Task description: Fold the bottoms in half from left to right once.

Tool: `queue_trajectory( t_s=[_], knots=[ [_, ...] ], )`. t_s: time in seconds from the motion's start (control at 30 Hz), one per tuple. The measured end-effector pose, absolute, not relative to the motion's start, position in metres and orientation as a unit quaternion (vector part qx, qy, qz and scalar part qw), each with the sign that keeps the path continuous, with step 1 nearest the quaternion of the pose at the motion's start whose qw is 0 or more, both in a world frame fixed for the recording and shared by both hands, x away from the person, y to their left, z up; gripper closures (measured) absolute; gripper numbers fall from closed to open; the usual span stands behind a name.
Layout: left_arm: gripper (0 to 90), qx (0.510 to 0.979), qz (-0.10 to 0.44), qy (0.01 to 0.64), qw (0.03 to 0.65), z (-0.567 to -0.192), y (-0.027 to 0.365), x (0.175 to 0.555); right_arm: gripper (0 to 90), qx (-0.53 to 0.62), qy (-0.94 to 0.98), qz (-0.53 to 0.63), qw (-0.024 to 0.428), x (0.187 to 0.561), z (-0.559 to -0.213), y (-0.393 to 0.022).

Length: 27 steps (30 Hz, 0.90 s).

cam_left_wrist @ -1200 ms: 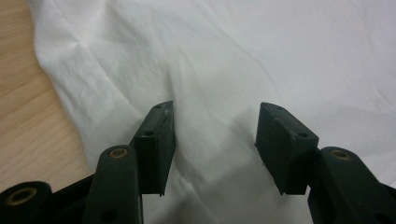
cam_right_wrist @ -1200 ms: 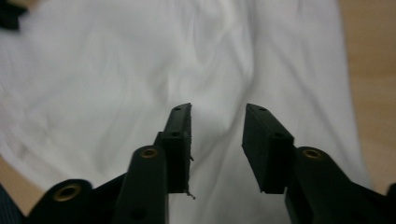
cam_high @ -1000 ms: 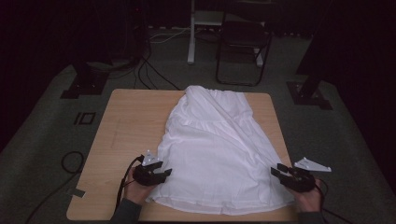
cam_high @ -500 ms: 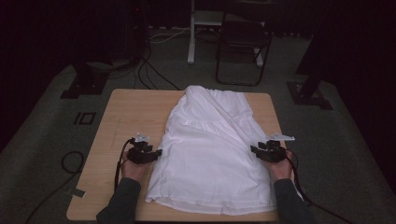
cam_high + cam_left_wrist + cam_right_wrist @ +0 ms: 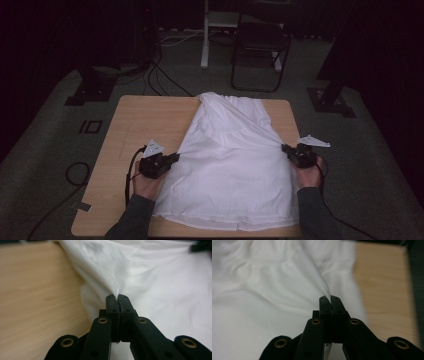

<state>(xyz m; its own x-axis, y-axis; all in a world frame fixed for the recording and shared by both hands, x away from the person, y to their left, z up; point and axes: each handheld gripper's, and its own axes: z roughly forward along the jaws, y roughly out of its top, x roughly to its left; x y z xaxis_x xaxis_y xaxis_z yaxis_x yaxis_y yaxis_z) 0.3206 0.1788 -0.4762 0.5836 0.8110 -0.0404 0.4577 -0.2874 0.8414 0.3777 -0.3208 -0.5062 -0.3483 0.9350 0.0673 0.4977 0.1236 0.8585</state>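
Pinching the white garment (image 5: 230,165), spread across the tabletop (image 5: 145,120), I have my left claw (image 5: 117,298) and right claw (image 5: 329,298) both just clenched on its opposite side edges. Pulling unevenly could slip this thin fabric free.

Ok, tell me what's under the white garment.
The white garment lies on the wooden table, whose bare top shows beside it. Anything between cloth and tabletop is covered and cannot be seen.
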Motion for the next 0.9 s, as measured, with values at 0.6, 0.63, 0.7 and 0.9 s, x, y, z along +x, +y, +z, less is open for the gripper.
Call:
queue_trajectory(
  t_s=[0.6,0.63,0.7,0.9],
  knots=[
    [39.4,0.771,0.154,0.489,0.377,-0.535,0.156,0.417,86.2,0.575,0.709,0.336,0.232,0.405,-0.564,-0.342],
    [39.5,0.771,0.149,0.492,0.376,-0.538,0.154,0.422,85.9,0.575,0.709,0.336,0.231,0.405,-0.564,-0.343],
    [40.5,0.776,0.147,0.491,0.367,-0.542,0.149,0.431,85.5,0.575,0.708,0.339,0.231,0.405,-0.564,-0.343],
    [85.9,0.795,0.130,0.473,0.357,-0.551,0.145,0.435,85.7,0.572,0.707,0.344,0.233,0.404,-0.566,-0.344]
  ],
)
